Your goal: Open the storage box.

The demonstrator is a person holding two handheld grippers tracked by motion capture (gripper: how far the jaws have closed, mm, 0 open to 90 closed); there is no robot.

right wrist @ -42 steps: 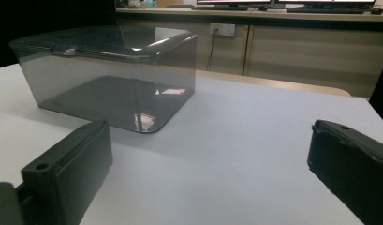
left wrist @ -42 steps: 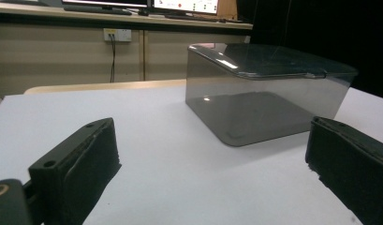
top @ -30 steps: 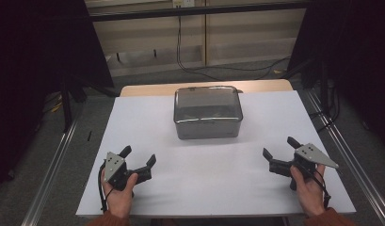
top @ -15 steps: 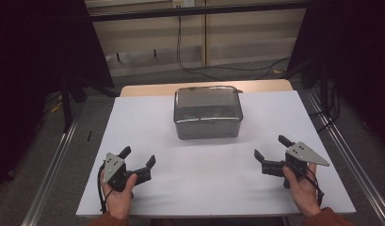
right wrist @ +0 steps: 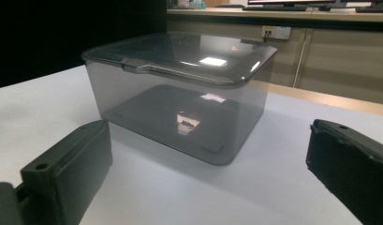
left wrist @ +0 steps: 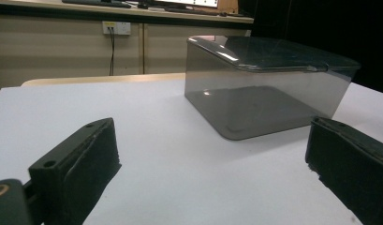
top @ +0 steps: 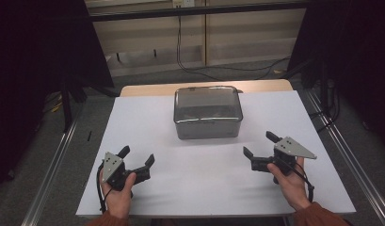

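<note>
A smoky grey see-through box [top: 207, 112] with its lid on stands at the back middle of the white table [top: 199, 188]. It looks empty inside. My left gripper [top: 137, 158] rests low at the front left, jaws wide apart, nothing between them. My right gripper [top: 261, 145] sits at the front right, open as well, turned toward the box. The box [left wrist: 268, 84] lies ahead and to the right in the left gripper view. In the right gripper view the box [right wrist: 180, 93] is close, ahead and slightly left, with its lid's front tab facing left.
Metal rails [top: 53, 174] run along both sides of the table. Behind it are a wooden strip [top: 148, 89], cables [top: 190, 66] on the floor and a beige wall. Dark curtains [top: 35, 70] flank the scene. White surface lies between the grippers and the box.
My right gripper has slid left and slightly forward toward the box. The left gripper and the box have stayed put.
</note>
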